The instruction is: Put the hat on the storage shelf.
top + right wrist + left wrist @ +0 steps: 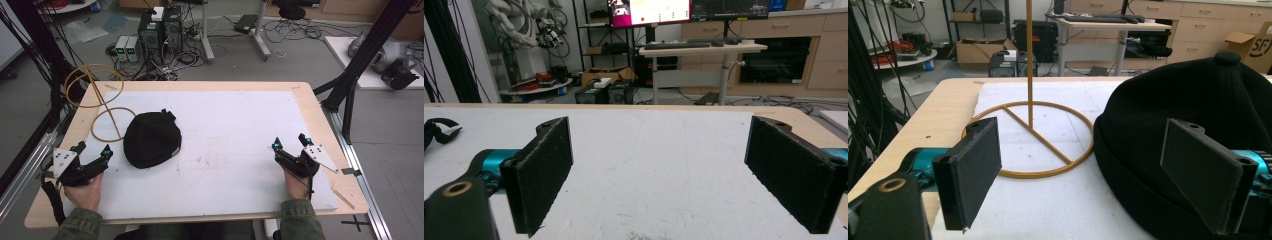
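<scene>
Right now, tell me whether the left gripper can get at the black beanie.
Probably yes: the left gripper is open beside the black beanie, with bare white mat between; the gold wire stand sits off to the side.

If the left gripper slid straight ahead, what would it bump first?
Probably the round black knitted hat, already ahead of its right jaw; the gold wire stand sits farther on. Depth is hard to judge.

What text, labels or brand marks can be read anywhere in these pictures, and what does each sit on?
"SF": printed on the cardboard box at the right edge of the left gripper view; the rest is cut off.
Monitor in the right gripper view: its screen shows text too small to read.
Small tag on the black hat: too blurred to read.
</scene>
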Tool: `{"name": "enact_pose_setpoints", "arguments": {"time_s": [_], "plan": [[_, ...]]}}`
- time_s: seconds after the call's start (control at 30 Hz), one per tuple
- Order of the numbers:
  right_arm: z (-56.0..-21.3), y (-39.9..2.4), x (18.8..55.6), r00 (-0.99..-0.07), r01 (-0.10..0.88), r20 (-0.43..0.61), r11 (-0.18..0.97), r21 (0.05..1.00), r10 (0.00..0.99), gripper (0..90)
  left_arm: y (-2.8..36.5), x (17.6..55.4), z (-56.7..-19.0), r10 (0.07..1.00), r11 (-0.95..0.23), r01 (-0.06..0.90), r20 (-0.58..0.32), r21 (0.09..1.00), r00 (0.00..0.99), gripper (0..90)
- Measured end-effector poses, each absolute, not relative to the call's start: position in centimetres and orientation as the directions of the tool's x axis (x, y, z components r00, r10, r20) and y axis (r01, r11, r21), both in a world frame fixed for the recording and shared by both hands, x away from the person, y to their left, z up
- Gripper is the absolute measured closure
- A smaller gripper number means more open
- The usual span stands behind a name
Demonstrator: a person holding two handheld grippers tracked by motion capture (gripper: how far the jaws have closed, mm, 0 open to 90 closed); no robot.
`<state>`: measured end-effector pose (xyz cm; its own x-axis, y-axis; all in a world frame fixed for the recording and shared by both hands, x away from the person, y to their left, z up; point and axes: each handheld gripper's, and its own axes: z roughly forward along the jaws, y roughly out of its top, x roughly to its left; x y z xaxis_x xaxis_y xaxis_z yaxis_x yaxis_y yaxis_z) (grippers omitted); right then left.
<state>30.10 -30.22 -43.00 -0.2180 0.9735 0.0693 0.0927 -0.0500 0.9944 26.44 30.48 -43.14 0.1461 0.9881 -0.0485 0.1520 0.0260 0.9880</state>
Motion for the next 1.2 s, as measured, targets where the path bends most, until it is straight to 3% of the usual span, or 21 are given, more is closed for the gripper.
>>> {"name": "enact_pose_setpoints", "arguments": {"time_s": [1.2], "plan": [[-43.14,-30.23,30.24,-0.220,0.111,0.063,-0.039,0.993,0.973,11.1,30.34,26.60,-43.17,0.986,0.020,0.158,-0.045,0.987,0.162,16.9]]}}
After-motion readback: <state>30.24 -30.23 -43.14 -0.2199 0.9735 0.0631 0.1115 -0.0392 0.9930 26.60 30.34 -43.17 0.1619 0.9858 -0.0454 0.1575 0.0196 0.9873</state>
